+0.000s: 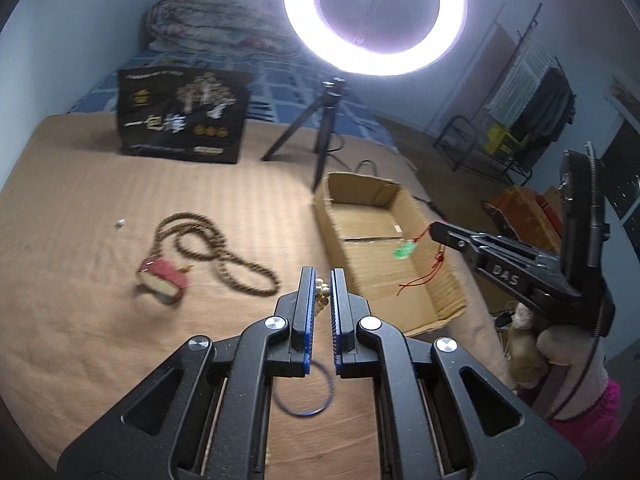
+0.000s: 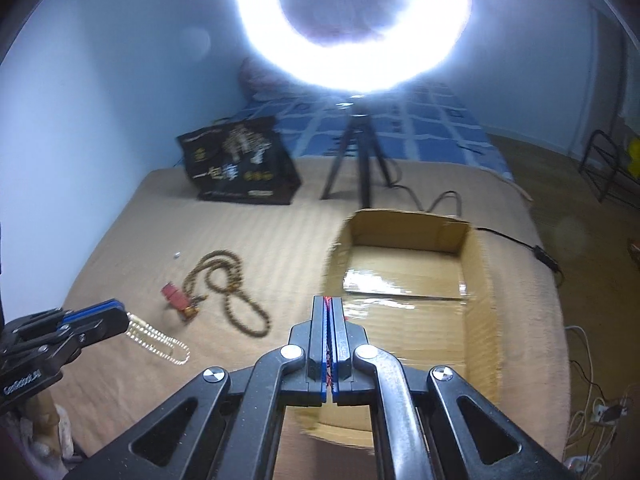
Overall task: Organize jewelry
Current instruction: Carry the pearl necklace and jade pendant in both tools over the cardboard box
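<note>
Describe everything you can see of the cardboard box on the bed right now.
The open brown cardboard box is a shallow corrugated carton with its top open, sitting flat on the tan bed cover right of the brown bead necklace. Glossy clear tape runs across its floor seam. Nothing lies inside. The right gripper hangs at its near edge, dangling a green pendant on red cord over it. A black tripod stands behind it.

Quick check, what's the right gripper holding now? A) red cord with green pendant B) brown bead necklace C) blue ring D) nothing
A: in the left wrist view the right gripper is shut on the red cord, with the green pendant dangling over the cardboard box; the brown bead necklace lies on the bed.
</note>
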The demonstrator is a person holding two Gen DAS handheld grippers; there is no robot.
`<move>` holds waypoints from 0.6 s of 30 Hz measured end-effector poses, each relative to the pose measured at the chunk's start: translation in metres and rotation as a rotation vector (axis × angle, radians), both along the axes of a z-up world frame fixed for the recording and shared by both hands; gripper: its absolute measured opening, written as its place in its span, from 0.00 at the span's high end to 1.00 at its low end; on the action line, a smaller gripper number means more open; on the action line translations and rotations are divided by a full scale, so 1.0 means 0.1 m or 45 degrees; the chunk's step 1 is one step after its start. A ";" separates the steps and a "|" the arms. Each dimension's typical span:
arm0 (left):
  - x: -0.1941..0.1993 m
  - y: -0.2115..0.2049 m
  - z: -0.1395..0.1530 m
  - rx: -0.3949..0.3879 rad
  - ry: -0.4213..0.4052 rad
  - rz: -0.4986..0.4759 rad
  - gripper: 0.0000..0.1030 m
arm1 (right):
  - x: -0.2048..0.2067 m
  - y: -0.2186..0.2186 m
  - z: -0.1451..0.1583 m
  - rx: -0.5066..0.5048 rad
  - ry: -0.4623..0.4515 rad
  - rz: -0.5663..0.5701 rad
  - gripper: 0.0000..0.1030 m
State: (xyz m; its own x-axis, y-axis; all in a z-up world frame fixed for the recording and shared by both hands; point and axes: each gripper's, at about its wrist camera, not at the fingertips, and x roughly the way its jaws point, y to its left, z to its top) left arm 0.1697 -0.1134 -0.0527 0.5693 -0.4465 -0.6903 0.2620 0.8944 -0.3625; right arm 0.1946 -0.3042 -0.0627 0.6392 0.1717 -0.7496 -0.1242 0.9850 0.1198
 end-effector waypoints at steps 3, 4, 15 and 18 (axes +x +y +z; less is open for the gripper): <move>0.04 -0.17 0.05 -0.010 -0.006 -0.030 0.95 | 0.01 -0.15 0.01 -0.001 0.001 -0.043 1.00; 0.05 -0.21 0.06 -0.010 -0.010 -0.039 0.95 | 0.02 -0.19 0.00 -0.001 0.003 -0.055 1.00; 0.24 -0.72 0.09 0.010 -0.038 -0.139 0.95 | 0.09 -0.57 -0.14 -0.001 0.046 -0.160 1.00; 0.28 -0.84 0.08 0.003 -0.038 -0.169 0.95 | 0.12 -0.63 -0.20 0.001 0.068 -0.178 1.00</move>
State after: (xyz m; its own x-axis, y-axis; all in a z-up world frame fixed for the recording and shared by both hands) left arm 0.1975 -0.1973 -0.0450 0.5257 -0.5177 -0.6750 0.3890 0.8520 -0.3505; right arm 0.2063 -0.3674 -0.0828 0.6159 0.0847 -0.7832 0.0206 0.9921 0.1235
